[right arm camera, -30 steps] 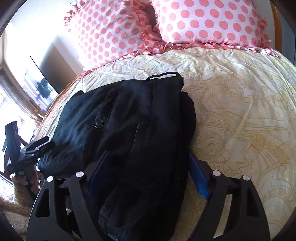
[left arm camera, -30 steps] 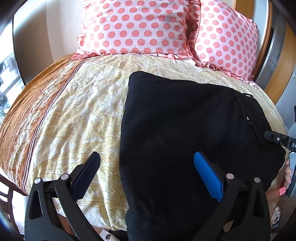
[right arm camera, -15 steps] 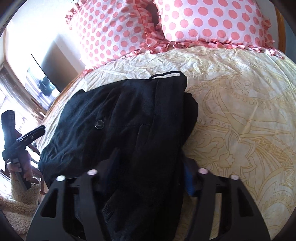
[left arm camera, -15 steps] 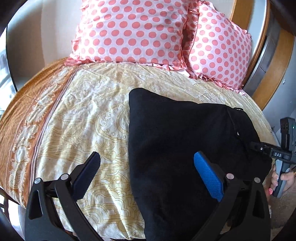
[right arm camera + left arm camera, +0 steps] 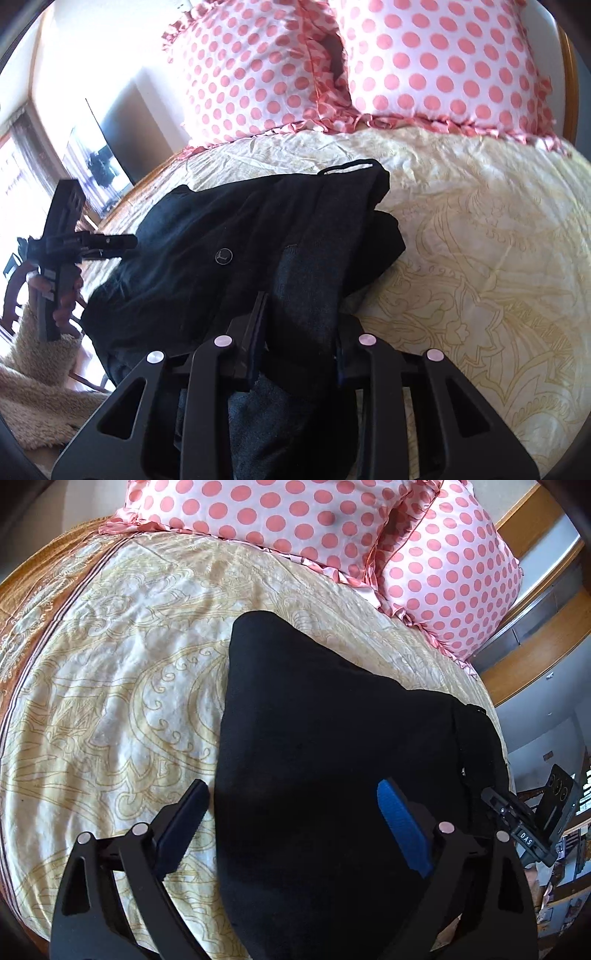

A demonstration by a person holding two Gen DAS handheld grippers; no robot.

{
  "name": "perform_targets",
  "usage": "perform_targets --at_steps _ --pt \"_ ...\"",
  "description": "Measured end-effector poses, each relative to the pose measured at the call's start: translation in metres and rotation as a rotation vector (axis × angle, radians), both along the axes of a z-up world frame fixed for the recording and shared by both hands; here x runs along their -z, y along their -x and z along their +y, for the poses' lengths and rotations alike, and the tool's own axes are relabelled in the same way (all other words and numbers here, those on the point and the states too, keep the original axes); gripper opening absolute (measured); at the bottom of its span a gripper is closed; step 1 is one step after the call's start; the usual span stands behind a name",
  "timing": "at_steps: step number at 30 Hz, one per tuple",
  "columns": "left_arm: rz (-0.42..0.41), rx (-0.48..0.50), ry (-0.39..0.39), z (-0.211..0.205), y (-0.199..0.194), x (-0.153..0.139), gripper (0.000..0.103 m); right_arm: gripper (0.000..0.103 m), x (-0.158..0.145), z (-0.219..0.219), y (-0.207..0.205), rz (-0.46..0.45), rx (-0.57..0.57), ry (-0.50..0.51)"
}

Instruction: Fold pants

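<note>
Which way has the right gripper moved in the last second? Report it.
Yes. Right gripper closed inward onto the pants; against the pillows it barely shifted.

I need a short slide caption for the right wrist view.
Right hand-held gripper shut on black pants lying on a yellow bedspread.

The pants (image 5: 332,768) lie on the bed (image 5: 110,686), in front of two pillows (image 5: 280,517) set side by side at its head. The right tool (image 5: 299,332) sits at the pants' near edge; the left tool (image 5: 291,823) hangs over their other side.
</note>
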State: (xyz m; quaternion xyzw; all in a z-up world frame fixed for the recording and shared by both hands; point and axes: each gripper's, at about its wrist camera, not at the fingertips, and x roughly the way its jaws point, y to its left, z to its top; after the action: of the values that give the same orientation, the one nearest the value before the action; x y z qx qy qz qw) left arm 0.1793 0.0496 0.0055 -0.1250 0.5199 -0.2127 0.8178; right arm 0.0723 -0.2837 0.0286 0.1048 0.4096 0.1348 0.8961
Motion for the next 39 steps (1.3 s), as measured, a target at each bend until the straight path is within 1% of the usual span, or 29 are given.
perform_targets --at_steps 1,4,6,8,9,10,11,12,13,14,16,19,21,22,24,26,29,31,32,34,37,39 --pt "-0.001 -0.001 -0.005 -0.001 -0.001 -0.001 0.092 0.03 0.003 -0.002 -0.002 0.011 0.003 -0.01" --pt "0.01 0.001 0.007 -0.005 -0.005 -0.002 0.092 0.032 0.012 -0.016 -0.007 0.05 0.02 -0.111" --pt "0.017 0.008 0.011 -0.008 -0.006 -0.003 0.091 0.042 0.017 -0.023 -0.008 0.07 0.041 -0.145" --pt "0.016 0.015 -0.002 -0.013 -0.008 -0.002 0.089 0.049 0.023 -0.026 -0.011 0.085 0.054 -0.16" --pt "0.004 0.015 -0.01 -0.015 -0.008 -0.002 0.085 0.049 0.023 -0.025 -0.011 0.08 0.055 -0.165" --pt "-0.001 0.011 -0.026 -0.016 -0.008 -0.003 0.079 0.049 0.022 -0.023 -0.011 0.071 0.053 -0.159" --pt "-0.005 0.005 -0.037 -0.017 -0.008 -0.003 0.073 0.046 0.019 -0.019 -0.009 0.051 0.046 -0.13" --pt "-0.01 -0.006 -0.05 -0.016 -0.007 -0.004 0.063 0.04 0.016 -0.014 -0.007 0.035 0.033 -0.101" --pt "-0.016 -0.01 -0.057 -0.015 -0.006 -0.005 0.053 0.038 0.012 -0.008 -0.005 0.015 0.025 -0.054" --pt "-0.022 -0.011 -0.06 -0.014 -0.005 -0.006 0.048 0.036 0.009 -0.003 -0.004 0.004 0.02 -0.023" --pt "-0.031 -0.017 -0.056 -0.011 -0.004 -0.009 0.028 0.033 0.0 0.007 0.0 -0.03 0.01 0.053" --pt "-0.041 -0.015 -0.037 -0.008 -0.003 -0.012 0.017 0.031 -0.008 0.017 0.005 -0.065 0.0 0.14" --pt "-0.048 -0.011 -0.042 -0.009 -0.001 -0.013 0.014 0.031 -0.008 0.018 0.004 -0.062 0.002 0.142" --pt "-0.052 -0.01 -0.047 -0.01 -0.001 -0.012 0.014 0.031 -0.008 0.015 0.003 -0.056 0.008 0.126" --pt "-0.059 -0.012 -0.045 -0.011 0.0 -0.013 0.011 0.027 -0.011 0.008 0.003 -0.055 0.022 0.076" --pt "-0.071 -0.013 -0.038 -0.011 0.002 -0.017 0.01 0.025 -0.018 0.007 0.005 -0.075 0.026 0.052" --pt "-0.096 -0.01 -0.035 -0.013 0.004 -0.025 0.008 0.023 -0.032 0.013 0.008 -0.115 0.01 0.05" --pt "-0.109 -0.01 -0.03 -0.013 0.005 -0.029 0.007 0.022 -0.039 0.011 0.007 -0.123 0.004 0.003" --pt "-0.117 -0.007 -0.027 -0.014 0.005 -0.032 0.007 0.022 -0.042 0.007 0.005 -0.123 0.006 -0.039" --pt "-0.127 -0.005 -0.02 -0.015 0.003 -0.036 0.007 0.022 -0.046 0.002 -0.002 -0.123 0.016 -0.084" --pt "-0.142 -0.006 0.002 -0.016 -0.005 -0.047 0.006 0.02 -0.056 -0.003 -0.016 -0.148 0.024 -0.12" --pt "-0.168 -0.011 0.009 -0.017 -0.014 -0.059 0.006 0.016 -0.067 -0.006 -0.029 -0.175 0.028 -0.124"
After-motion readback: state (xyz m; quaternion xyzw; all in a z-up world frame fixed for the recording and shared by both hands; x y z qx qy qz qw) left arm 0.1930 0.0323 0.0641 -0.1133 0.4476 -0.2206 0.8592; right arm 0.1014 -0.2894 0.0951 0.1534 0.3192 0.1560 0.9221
